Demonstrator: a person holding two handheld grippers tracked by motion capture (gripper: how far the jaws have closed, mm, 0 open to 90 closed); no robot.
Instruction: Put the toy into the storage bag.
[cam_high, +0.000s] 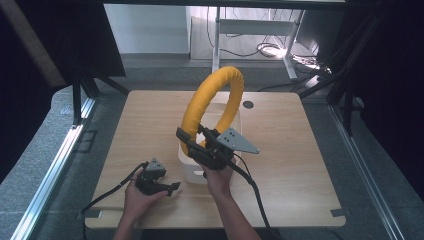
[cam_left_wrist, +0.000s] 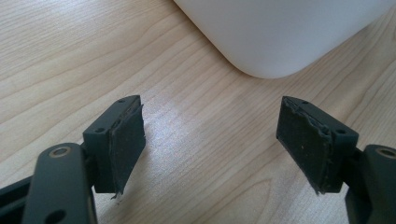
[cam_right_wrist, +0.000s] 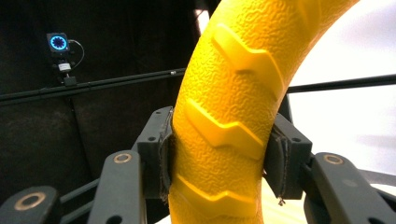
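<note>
High view: my right gripper (cam_high: 196, 142) has its fingers clamped on the lower part of the yellow ring (cam_high: 212, 102), which stands upright on edge above the white bin (cam_high: 187, 167) near the middle of the counter (cam_high: 280, 150). The ring's bottom is hidden behind the gripper, so I cannot tell whether it touches the bin or hangs just over it.

Right gripper view confirms the grip: both pads press the ring's textured, chevron-ribbed body (cam_right_wrist: 224, 121) from either side, with no gap showing. The hold looks square and firm.

My left gripper (cam_high: 170, 188) rests low at the near-left of the counter, just beside the bin's near corner. Left gripper view shows its fingers (cam_left_wrist: 126, 140) spread wide with nothing between them, bare wood below and the bin's rounded corner (cam_left_wrist: 275, 42) ahead.

Assessment: the pickup is done, and the ring is already carried over the bin. Judging by the ring's place, the work in hand is setting it into the bin. Still to do: bring the ring down, let go, and draw the right gripper clear. The ring is wide against the bin's opening and may have to lean on the rim or be tipped to go in. The left gripper is well placed to steady the bin should it shift.
</note>
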